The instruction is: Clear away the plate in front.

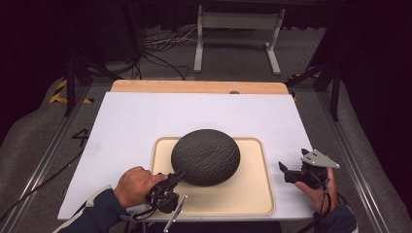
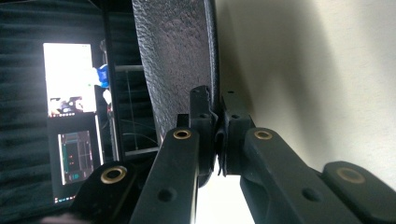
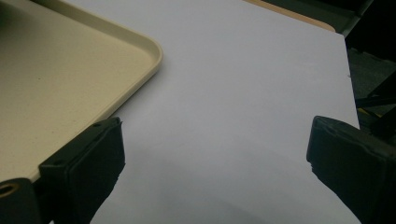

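Bench (image 1: 145, 126): white top, with a strip of bare wood along the far edge; carries every item below.
Tray (image 1: 252, 194): cream, rounded corners, raised rim; lies flat on the near middle of the bench. Its corner also appears in the right gripper view (image 3: 70, 70).
Domed cover (image 1: 206, 156): dark grey, round, rough-textured; sits on the far-left part of the tray, its near-left rim lifted slightly. In the left gripper view (image 2: 173, 56) the thin edge stands between the fingers.
Left gripper (image 1: 176, 178): held in the person's left hand (image 1: 136, 185) at the near-left corner of the tray; fingers (image 2: 203, 121) pressed together on the cover's rim, pinching it.
Right gripper (image 1: 286, 171): held in the right hand (image 1: 318, 191) just beside the tray's right edge, over bare bench; fingers (image 3: 88, 163) spread wide, nothing between them.
Sleeves: dark blue, entering from the near edge.
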`<state>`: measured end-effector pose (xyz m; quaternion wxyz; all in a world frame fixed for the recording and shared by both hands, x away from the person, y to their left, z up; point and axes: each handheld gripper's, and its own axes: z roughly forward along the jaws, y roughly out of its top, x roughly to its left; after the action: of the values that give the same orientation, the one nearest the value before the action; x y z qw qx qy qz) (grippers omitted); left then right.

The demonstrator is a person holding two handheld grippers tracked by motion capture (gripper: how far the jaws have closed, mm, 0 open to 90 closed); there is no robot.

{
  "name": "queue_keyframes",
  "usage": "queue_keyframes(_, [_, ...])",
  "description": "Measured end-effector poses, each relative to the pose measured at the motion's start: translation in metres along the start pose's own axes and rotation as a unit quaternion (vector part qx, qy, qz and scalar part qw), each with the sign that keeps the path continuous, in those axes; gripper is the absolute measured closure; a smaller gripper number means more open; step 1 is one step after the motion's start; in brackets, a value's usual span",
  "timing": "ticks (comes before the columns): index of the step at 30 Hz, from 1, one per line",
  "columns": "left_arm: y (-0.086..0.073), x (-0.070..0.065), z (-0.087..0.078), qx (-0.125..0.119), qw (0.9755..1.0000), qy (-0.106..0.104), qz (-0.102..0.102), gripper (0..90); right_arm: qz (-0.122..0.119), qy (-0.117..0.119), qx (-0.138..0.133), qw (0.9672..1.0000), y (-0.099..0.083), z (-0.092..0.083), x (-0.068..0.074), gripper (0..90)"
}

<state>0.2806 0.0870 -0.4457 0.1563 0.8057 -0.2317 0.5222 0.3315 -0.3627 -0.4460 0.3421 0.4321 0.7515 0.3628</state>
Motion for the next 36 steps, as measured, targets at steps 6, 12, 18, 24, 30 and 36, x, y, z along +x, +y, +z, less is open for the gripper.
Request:
queue_keyframes(6, [0.005,-0.009,-0.002,-0.008,0.9999,-0.013,0.002,86.5,0.001,0.000,-0.001,1.0000,0.000,0.000,0.000,4.5])
queue_keyframes(12, [0.011,-0.015,-0.002,-0.012,0.9995,-0.027,0.010,86.5,0.000,0.000,-0.001,1.0000,0.000,0.000,0.000,4.5])
queue_keyframes(18, [0.011,-0.019,0.002,-0.016,0.9991,-0.038,0.015,86.0,0.000,0.001,-0.001,1.0000,0.000,0.000,0.000,4.5])
queue_keyframes(24, [0.009,-0.019,0.006,-0.021,0.9990,-0.038,0.007,86.3,0.001,0.001,0.001,1.0000,-0.001,0.000,0.000,4.5])
queue_keyframes(30, [0.011,-0.020,0.007,-0.025,0.9989,-0.038,0.008,86.3,0.002,0.000,0.001,1.0000,-0.002,0.000,-0.001,4.5])
queue_keyframes(36, [0.009,-0.020,0.006,-0.027,0.9988,-0.040,-0.004,85.4,0.003,-0.001,-0.003,1.0000,-0.002,-0.002,-0.003,4.5])
